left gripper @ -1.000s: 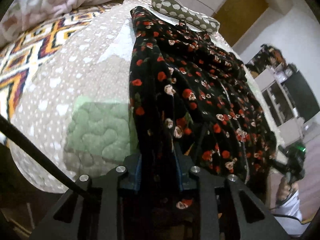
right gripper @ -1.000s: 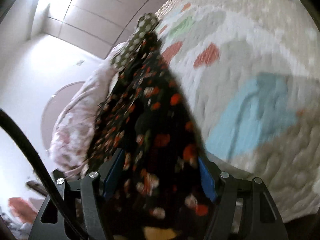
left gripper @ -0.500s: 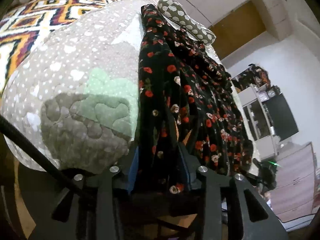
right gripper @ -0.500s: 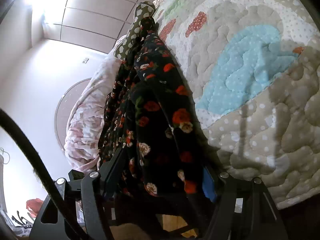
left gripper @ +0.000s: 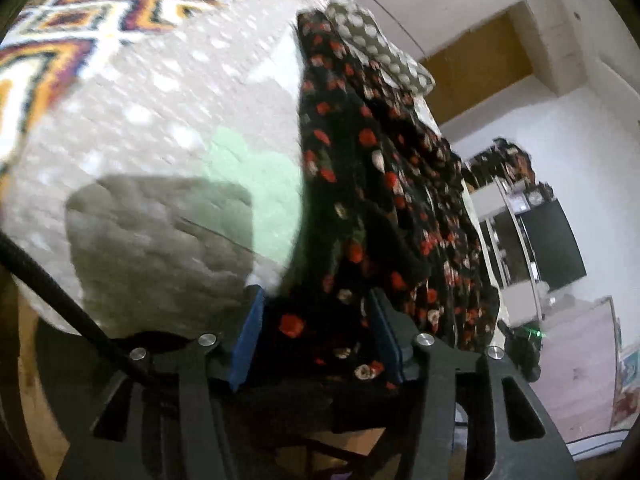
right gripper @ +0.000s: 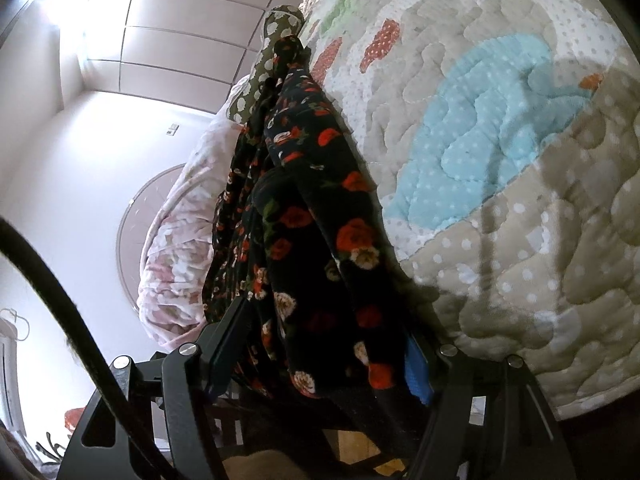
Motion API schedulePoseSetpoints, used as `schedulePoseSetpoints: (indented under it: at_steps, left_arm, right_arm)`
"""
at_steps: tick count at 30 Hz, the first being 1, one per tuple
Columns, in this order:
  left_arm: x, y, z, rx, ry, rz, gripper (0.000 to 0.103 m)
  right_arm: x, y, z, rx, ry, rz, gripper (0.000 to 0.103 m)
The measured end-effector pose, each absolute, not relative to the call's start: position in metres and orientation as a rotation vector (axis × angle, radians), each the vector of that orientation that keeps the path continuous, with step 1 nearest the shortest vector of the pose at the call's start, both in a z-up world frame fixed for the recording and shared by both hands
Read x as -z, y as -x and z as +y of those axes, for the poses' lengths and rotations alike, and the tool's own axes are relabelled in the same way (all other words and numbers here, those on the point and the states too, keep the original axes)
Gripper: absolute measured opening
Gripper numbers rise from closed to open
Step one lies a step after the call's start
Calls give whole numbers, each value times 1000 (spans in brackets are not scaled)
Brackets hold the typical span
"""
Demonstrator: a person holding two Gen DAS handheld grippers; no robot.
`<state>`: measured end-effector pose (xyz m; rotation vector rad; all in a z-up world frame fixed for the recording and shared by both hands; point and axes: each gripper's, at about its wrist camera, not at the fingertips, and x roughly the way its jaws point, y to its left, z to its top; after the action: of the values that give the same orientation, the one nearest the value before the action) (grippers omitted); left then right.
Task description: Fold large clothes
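A black dress with red and cream flowers (left gripper: 372, 184) lies lengthwise on a quilted bed, its near hem hanging over the bed's edge. My left gripper (left gripper: 316, 336) has its blue-padded jaws parted wider than before, with the hem still lying between them. The same dress (right gripper: 316, 216) fills the right wrist view. My right gripper (right gripper: 320, 356) has its jaws set wide apart around a thick bunch of the hem.
The beige dotted quilt (left gripper: 160, 128) has a green patch (left gripper: 260, 184) left of the dress and a blue patch (right gripper: 480, 120) on its other side. A spotted pillow (left gripper: 376, 44) and pink bedding (right gripper: 180, 240) lie at the far end. Shelves and a television (left gripper: 552, 236) stand beyond the bed.
Both grippers have dropped to the bed's near edge with the hem. The left jaws have spread apart since the earlier frames. The left view is blurred by motion.
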<state>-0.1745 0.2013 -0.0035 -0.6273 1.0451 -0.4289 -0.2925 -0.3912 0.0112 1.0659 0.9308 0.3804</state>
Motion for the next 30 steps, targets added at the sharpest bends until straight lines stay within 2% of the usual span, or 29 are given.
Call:
schedulePoseSetpoints:
  at_steps: [4, 8, 13, 16, 21, 24, 30]
  left_arm:
    - [7, 180, 186, 461, 579, 1051, 51]
    - [7, 187, 189, 468, 584, 1047, 29]
    - [12, 188, 193, 437, 625, 1037, 30]
    - [18, 186, 199, 441, 673, 1033, 38]
    - [17, 188, 191, 489, 647, 1017, 62]
    - [16, 191, 184, 492, 601, 1017, 67]
    - [16, 195, 181, 504, 578, 1026, 67]
  right_arm:
    - [-11, 293, -391, -379, -1062, 933, 74]
    - [-12, 293, -390, -385, -1057, 937, 74]
    - [-9, 294, -383, -425, -1054, 966, 74]
    - [-5, 295, -373, -453, -1045, 1003, 74]
    - [-1, 294, -366, -449, -1041, 1017, 74]
    - [-5, 293, -364, -443, -1020, 1025, 73]
    - [-5, 294, -361, -435, -1011, 1037, 70]
